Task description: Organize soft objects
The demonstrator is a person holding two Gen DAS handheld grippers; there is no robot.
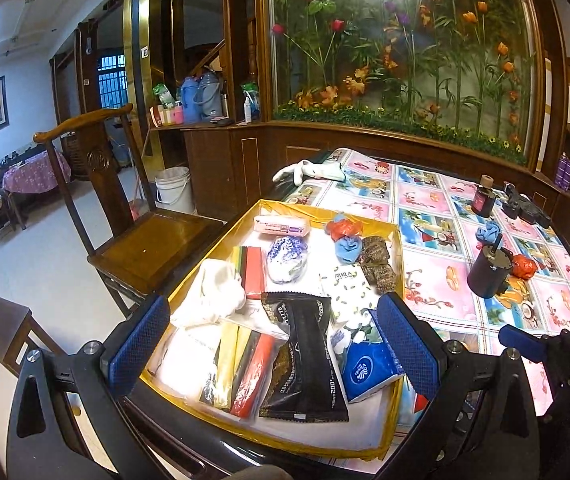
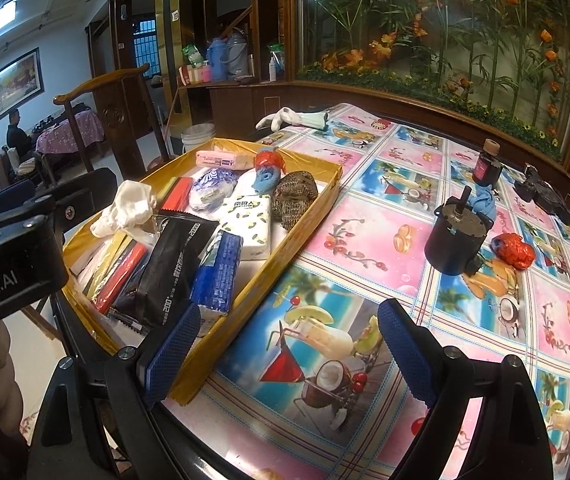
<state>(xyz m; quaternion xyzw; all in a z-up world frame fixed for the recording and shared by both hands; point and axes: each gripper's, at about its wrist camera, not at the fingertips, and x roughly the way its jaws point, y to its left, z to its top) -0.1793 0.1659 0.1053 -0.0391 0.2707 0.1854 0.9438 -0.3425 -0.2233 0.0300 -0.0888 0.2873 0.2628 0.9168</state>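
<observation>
Soft objects fill the yellow tray [image 2: 305,216] at centre left of the right wrist view: from left to right, a white cloth [image 2: 127,208], a black packet [image 2: 173,268], a blue tissue pack [image 2: 217,276], a patterned tissue pack [image 2: 249,220] and a brown knitted piece [image 2: 295,198].

Still loose on the table [image 2: 365,216] are a white glove [image 2: 281,118] at upper centre, a blue cloth [image 2: 485,202] behind the black motor [image 2: 455,240], and a red crumpled bag [image 2: 513,250] at right.

Risks:
- The motor and the dark bottle [image 2: 487,164] stand close to the loose items; a reach could topple them.
- The tray is crowded, so added items may slide off.

The left gripper [image 1: 273,344] stands open over the tray, holding nothing. The right gripper [image 2: 289,344] stands open and empty above the tray's near corner.
</observation>
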